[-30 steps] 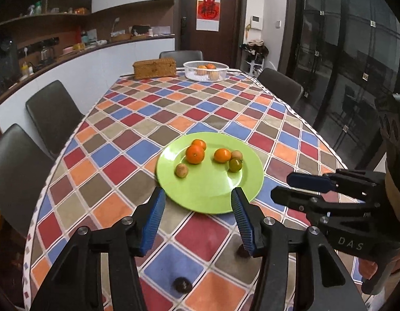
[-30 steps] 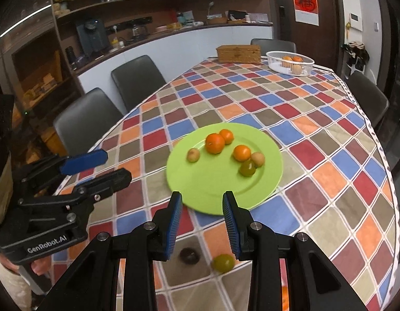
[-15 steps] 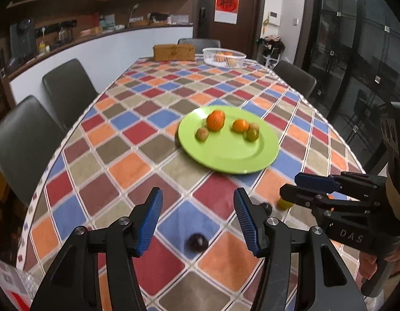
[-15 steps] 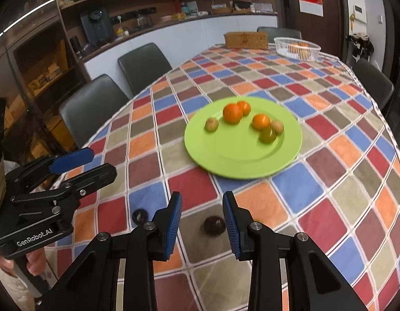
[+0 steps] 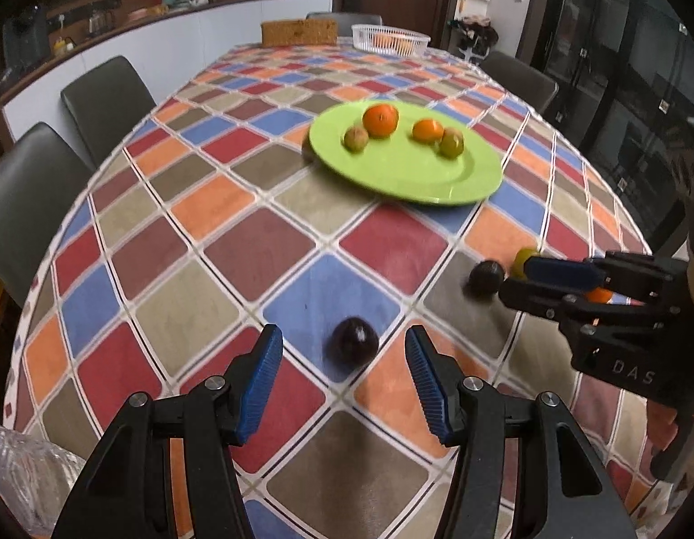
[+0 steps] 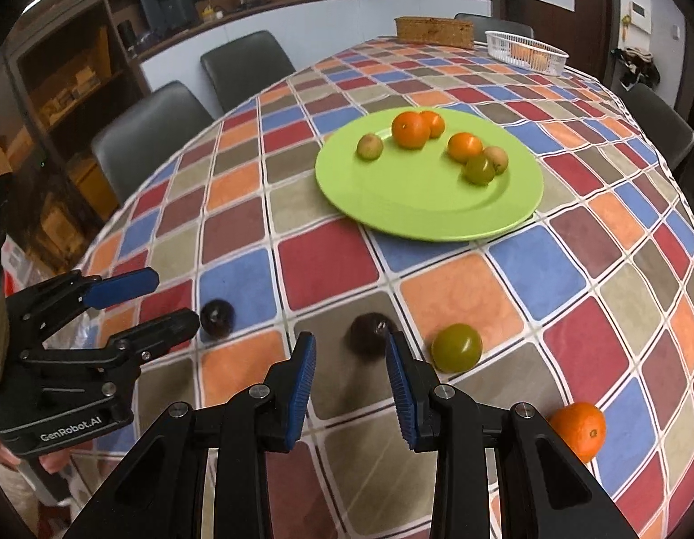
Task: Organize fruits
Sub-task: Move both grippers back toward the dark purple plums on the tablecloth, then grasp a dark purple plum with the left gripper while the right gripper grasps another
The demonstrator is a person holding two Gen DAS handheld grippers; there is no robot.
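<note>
- Because four fruits lie off the green plate [image 6: 430,220], we hold both tongs low by them.
- Our left gripper [image 5: 342,382] is wide, empty, facing one dark plum [image 5: 354,346].
- Our right gripper [image 6: 350,375] is wide, empty, around the other dark plum [image 6: 369,337].

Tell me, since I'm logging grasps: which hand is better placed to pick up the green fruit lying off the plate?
Right. The green fruit lies just beside the right gripper, while the left gripper faces a dark fruit farther away.
</note>
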